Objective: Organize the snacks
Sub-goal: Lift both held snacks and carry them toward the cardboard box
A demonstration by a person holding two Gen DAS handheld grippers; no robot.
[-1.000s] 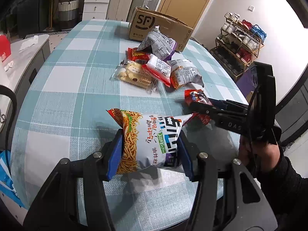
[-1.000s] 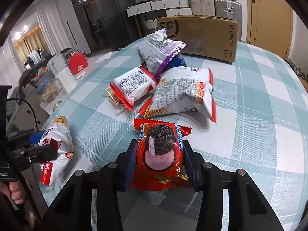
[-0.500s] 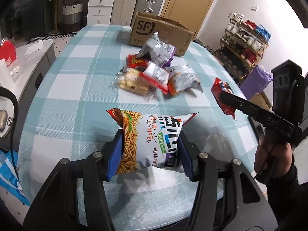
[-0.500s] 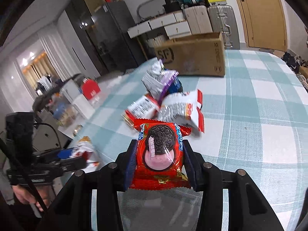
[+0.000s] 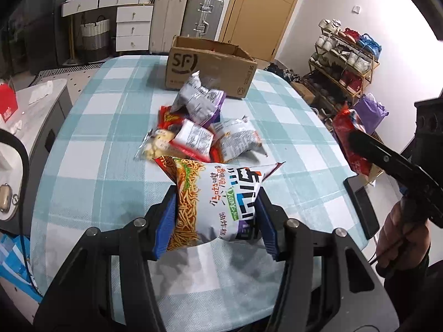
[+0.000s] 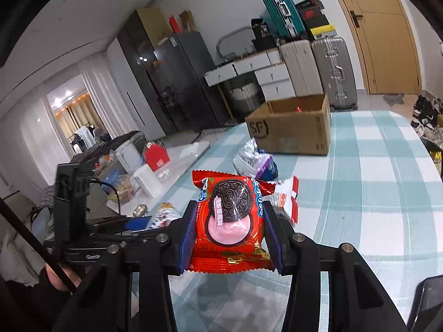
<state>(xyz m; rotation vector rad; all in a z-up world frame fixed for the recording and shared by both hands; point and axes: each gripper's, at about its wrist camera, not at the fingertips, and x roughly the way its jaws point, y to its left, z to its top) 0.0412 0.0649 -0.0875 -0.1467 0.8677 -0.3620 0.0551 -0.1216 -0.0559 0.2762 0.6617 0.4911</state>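
1. My left tool [image 5: 216, 215] is clamped on a noodle snack bag [image 5: 218, 202], blue pads squeezing both sides, low in the middle of the left wrist frame, up off the tabletop [image 5: 91, 152].
2. My right tool [image 6: 229, 238] is closed on a red Oreo packet [image 6: 229, 227], bottom centre of the right wrist frame, also held clear of the checked cloth.
3. In the left view you can spot the right tool at the right edge with that red packet poking out in front of it, my hand [image 5: 398, 238] wrapped round the handle.
4. The rest of the snack pile [image 5: 202, 130] sits mid-frame on the tabletop: silver bags, a red-and-white pack, a clear cookie pack, all touching or overlapping.
5. Open cardboard box [image 5: 210, 66] stands behind the pile, upper centre, at the far end of the tabletop.
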